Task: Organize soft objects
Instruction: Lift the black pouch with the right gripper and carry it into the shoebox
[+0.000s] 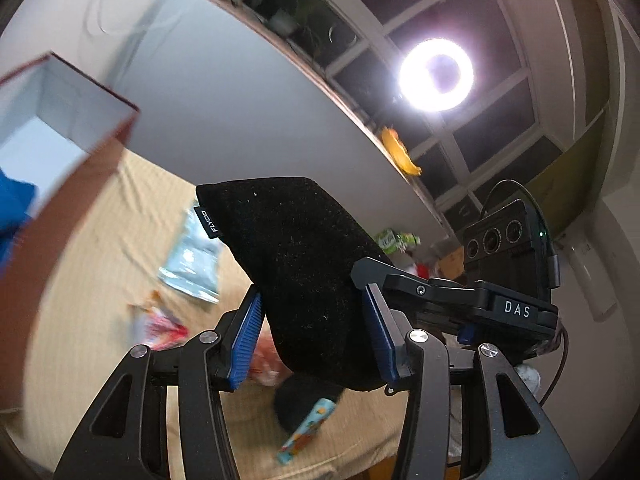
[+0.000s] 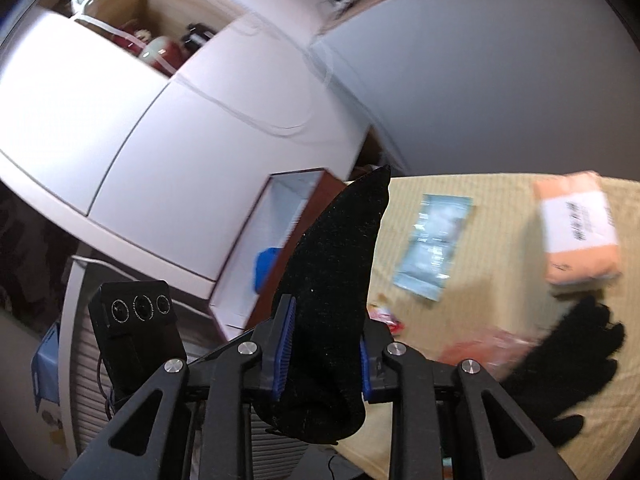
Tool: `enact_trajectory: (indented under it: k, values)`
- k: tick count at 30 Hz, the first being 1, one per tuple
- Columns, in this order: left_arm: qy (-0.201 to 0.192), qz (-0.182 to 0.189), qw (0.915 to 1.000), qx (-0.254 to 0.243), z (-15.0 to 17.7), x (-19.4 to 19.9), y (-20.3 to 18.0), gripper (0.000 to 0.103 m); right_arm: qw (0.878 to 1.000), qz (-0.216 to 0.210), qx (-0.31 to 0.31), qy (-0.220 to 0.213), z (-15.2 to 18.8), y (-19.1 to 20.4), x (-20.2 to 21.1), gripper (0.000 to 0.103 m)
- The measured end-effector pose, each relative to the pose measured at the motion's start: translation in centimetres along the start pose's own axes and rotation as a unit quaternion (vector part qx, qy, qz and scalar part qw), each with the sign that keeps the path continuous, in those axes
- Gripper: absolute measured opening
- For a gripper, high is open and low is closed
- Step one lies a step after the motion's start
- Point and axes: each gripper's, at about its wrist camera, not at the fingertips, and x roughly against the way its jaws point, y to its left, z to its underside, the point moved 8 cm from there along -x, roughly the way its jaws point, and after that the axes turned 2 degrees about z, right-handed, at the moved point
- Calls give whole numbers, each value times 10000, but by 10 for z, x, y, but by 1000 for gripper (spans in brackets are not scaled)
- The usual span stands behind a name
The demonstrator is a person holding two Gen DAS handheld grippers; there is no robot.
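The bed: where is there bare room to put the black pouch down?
Bare bedspread lies between the clear packet and the peach pack. Near the black glove and red wrappers it is crowded. The box has white floor free beside something blue.

1. The black pouch [image 1: 304,264] is matt, fuzzy cloth flecked with lint, and carries a small woven label.
2. The blue pads [image 1: 249,336] gripping the pouch look like ribbed rubber.
3. Behind the pouch, the box [image 2: 276,240] is smooth card, maroon outside, white inside.
4. The tan bedcover [image 2: 480,280] beside the box is ribbed cloth.
5. On the bedcover, the pale blue packet [image 2: 432,240] is glossy plastic film.
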Motion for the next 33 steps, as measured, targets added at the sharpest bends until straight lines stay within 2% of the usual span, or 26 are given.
enact_trajectory:
  k: [7,16,23,28,30,31,32,33]
  values:
    - [-404,-379,9985,32,-26,56,35,47,9990,-300,323,87,-12,53,-43,24]
    - [-570,-1068,9925,177,-61,88,93,47,9971,-439,552,303,-35,98,-122,24]
    - [-645,-1777,9819,74,-75,92,129,47,9961,-471,542,503,-51,108,-177,24]
    - [-671,-2215,9728,38,-81,91,147,47,9955,-494,577,558,-62,109,-196,24]
    - [-713,-2485,9660,-43,-81,92,153,47,9959,-409,633,506,-68,110,-202,25]
    - [-738,-2610,9625,-99,-81,91,156,47,9962,-376,637,467,-71,110,-204,29]
    - [-752,-2723,9592,-141,-80,90,157,47,9965,-309,650,417,-73,109,-204,43]
    - [-752,-2750,9584,-148,-80,89,158,47,9968,-239,664,371,-76,108,-204,51]
